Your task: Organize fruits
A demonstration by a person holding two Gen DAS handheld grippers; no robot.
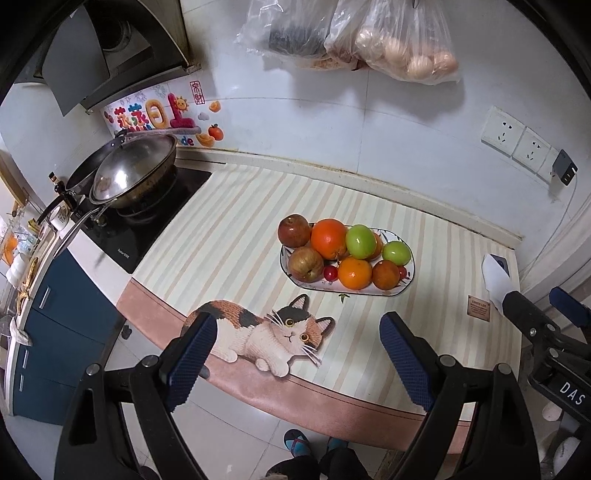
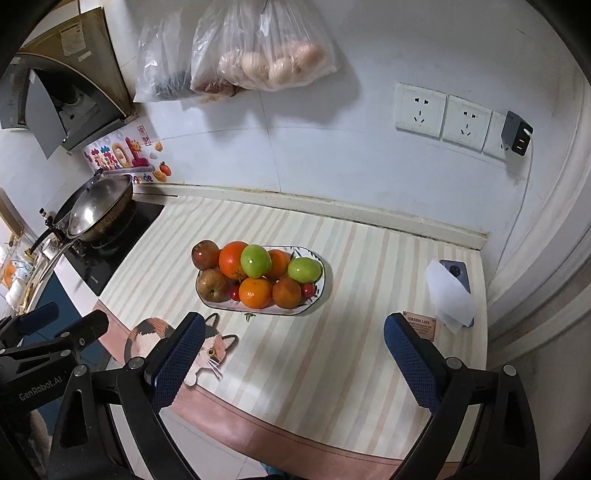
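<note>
A white oval dish [image 1: 384, 293] [image 2: 207, 302] sits on the striped counter mat, piled with fruit: red apples [image 1: 294, 230] [image 2: 205, 254], oranges [image 1: 328, 238] [image 2: 232, 259], green apples [image 1: 360, 241] [image 2: 255, 260] and small red cherry tomatoes [image 1: 330, 273] [image 2: 235, 292]. My left gripper [image 1: 297, 354] is open and empty, held above the mat's near edge in front of the dish. My right gripper [image 2: 293, 350] is open and empty, also in front of the dish and to the right of the left one.
A wok with a lid [image 1: 129, 173] [image 2: 96, 208] stands on the black hob at the left. A phone under a white tissue [image 1: 496, 275] [image 2: 452, 291] lies at the mat's right. Plastic bags [image 1: 369, 33] [image 2: 255, 48] hang on the wall. Wall sockets [image 2: 443, 112] are at the right.
</note>
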